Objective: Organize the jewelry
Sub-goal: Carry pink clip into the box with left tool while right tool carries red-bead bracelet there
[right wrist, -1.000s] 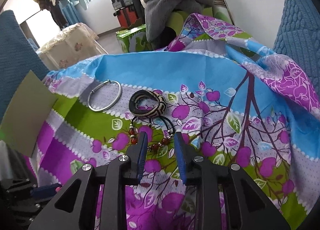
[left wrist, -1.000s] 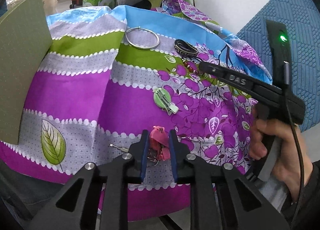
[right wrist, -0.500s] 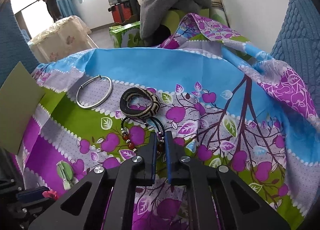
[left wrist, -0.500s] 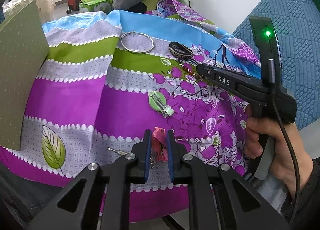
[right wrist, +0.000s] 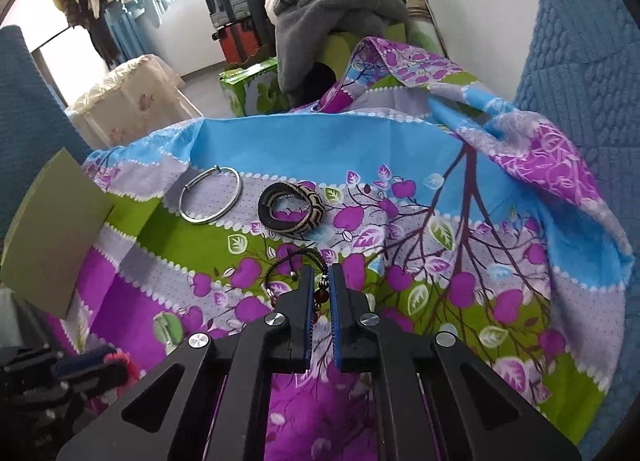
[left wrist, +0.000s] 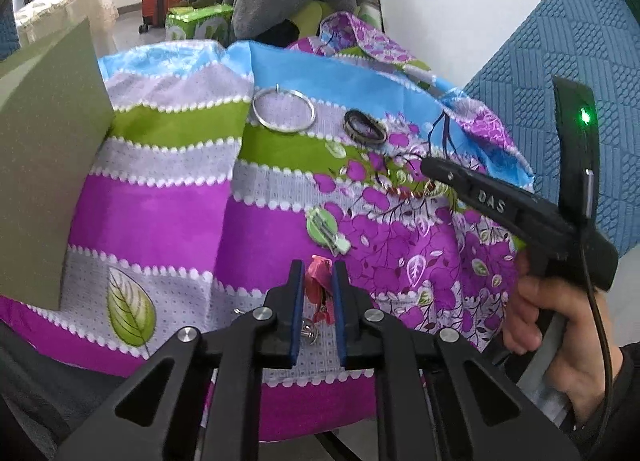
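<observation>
At the bottom centre of the left wrist view, our left gripper (left wrist: 316,281) is clamped on a pink hair clip (left wrist: 318,275). In the right wrist view our right gripper (right wrist: 321,293) pinches a red-beaded cord bracelet (right wrist: 318,297). Above lie a woven bracelet (right wrist: 290,211) and silver bangle (right wrist: 210,201) on the patterned cloth (right wrist: 400,157). "DAS" reads on the right gripper's body, middle right of the left view.

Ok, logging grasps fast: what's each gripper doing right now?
Left gripper: closed on the pink hair clip.
Right gripper: closed on the beaded bracelet.
</observation>
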### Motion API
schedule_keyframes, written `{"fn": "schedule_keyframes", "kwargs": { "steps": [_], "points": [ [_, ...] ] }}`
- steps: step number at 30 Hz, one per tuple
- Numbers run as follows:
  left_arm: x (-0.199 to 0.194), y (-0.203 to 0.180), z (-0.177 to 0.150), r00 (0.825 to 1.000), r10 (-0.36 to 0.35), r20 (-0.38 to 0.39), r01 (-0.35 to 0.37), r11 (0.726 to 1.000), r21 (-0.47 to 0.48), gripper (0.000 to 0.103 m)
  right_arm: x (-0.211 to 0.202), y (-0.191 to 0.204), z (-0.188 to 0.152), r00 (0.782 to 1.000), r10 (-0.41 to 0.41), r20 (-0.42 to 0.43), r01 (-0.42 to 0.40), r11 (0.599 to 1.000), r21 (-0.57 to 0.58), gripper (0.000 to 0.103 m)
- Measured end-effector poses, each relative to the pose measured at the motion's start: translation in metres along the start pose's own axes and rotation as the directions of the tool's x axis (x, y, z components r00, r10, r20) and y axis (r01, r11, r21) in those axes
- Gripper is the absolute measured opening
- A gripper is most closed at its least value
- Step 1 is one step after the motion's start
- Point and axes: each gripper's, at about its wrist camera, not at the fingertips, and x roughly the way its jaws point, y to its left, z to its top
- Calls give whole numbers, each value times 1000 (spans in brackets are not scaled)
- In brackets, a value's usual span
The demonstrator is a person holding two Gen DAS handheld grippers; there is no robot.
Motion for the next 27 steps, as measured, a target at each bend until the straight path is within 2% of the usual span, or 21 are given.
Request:
{"fn": "schedule_keyframes", "kwargs": {
  "steps": [6, 16, 22, 27],
  "points": [
    [-17, 1, 5, 999, -21, 43, 21, 1000, 1, 13, -24, 7, -4, 999, -15, 31, 16, 1000, -23, 5],
    [-35, 10, 15, 997, -32, 66, 34, 999, -22, 13, -53, 23, -16, 999, -16, 38, 16, 1000, 5, 5],
    [-49, 17, 22, 998, -9, 55, 10, 1000, -23, 13, -78, 36, -14, 996, -40, 77, 41, 999, -8, 5],
    [-75, 22, 39, 996, 7, 89, -5, 1000, -20, 13, -95, 47, -7, 995, -34, 91, 34, 999, -4, 5]
  ]
}}
